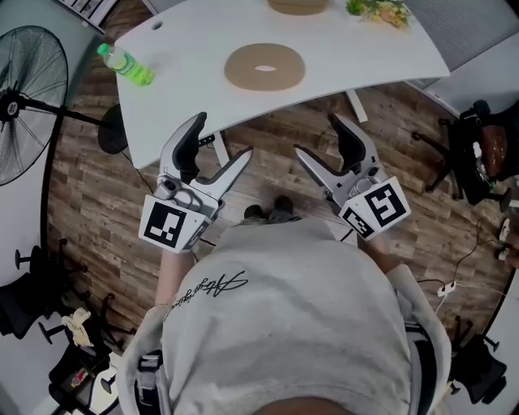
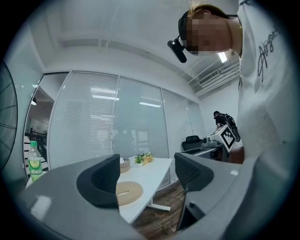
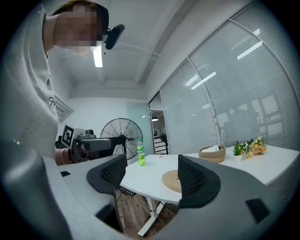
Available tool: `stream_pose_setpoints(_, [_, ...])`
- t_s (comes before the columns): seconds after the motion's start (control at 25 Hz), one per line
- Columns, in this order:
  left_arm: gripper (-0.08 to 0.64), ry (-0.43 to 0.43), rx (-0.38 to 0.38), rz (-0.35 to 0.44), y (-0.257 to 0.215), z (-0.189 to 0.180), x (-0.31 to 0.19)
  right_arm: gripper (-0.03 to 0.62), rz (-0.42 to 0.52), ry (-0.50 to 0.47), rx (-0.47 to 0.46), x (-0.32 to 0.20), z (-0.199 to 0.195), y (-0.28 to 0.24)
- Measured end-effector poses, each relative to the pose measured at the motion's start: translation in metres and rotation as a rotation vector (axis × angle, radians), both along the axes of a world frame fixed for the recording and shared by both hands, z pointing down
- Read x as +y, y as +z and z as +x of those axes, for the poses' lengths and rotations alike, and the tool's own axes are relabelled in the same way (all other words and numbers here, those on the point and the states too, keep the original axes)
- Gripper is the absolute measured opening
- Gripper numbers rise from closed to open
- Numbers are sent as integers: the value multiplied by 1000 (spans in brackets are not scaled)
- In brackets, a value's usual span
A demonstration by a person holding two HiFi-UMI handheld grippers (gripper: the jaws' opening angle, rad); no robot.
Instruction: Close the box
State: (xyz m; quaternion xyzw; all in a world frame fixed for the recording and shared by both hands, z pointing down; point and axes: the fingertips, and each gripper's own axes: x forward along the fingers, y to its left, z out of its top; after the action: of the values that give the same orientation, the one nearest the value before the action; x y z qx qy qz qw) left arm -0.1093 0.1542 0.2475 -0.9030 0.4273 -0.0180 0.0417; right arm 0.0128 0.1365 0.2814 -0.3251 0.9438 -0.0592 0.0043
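A green bottle [image 1: 126, 65] stands on the white surface [image 1: 186, 81], ahead and left of the left claw [image 1: 223, 136]. That claw is released, with nothing between its jaws, just short of the surface's edge. Ahead, between the two claws, lies a flat round tan lid [image 1: 264, 66]. Beyond it is the open woven box [image 1: 298, 6]. The right claw [image 1: 317, 136] is also released and empty.

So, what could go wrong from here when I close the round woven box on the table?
The flat round tan lid lies flush on the white table, so jaws may push it along rather than lift it. The upright green plastic bottle stands near the table's left edge, where the open left gripper could knock it over. The round woven box sits far back beside the flowers, a long reach.
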Motion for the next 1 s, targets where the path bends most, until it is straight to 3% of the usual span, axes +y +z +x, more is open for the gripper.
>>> stream_pose_setpoints(0.32, [353,5,15,-3,0,-6,-5,338,14,-10,-1,-2,-6,-4])
stream_pose_setpoints(0.6, [353,-1,17,16,0,12,-12,348,21,-5,5,-8,17,-2])
stream_pose_setpoints(1.0, [353,-51,9,-34,18,6,-9,362,-5,-47,-5,-13,15,11])
